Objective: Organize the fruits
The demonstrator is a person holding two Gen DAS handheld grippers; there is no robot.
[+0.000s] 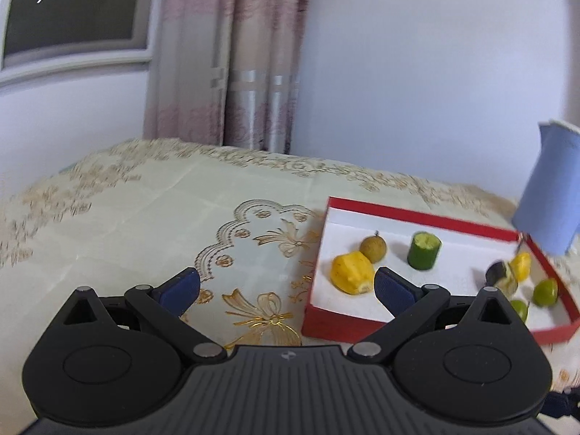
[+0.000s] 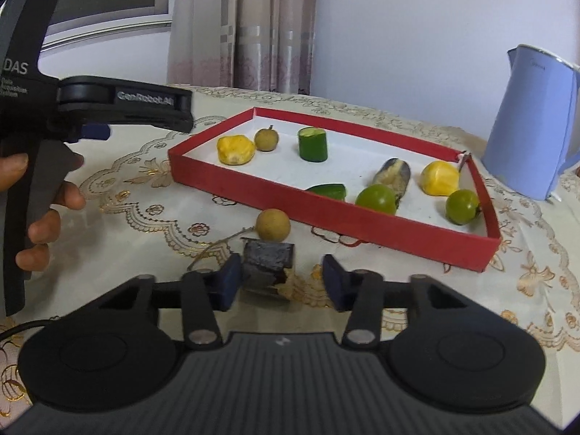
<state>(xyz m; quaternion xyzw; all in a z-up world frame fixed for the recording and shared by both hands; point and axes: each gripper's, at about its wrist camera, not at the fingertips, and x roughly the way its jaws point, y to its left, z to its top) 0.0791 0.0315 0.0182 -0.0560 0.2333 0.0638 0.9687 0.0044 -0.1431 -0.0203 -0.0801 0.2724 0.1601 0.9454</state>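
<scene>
Cream tablecloth with gold embroidered butterflies and scalloped borders covers the table, backed by a pale wall and a pink patterned curtain. A shallow red cardboard box with a white floor holds lumpy yellow pieces, a rough brown longan, a short cucumber cylinder, smooth green round fruits and a split, dark-skinned piece. What that last one is cannot be made out, and the box's near wall partly hides a green wedge. Just outside the box lies a second longan. Nearer the camera a dark, blocky chunk with torn edges rests on the cloth between the right gripper pads. The left pad touches it and the right stands apart. The left gripper is spread wide and empty. A hand is cut off at the frame edge. Beside the box stands a blue kettle, blurred and cropped in the left view.
</scene>
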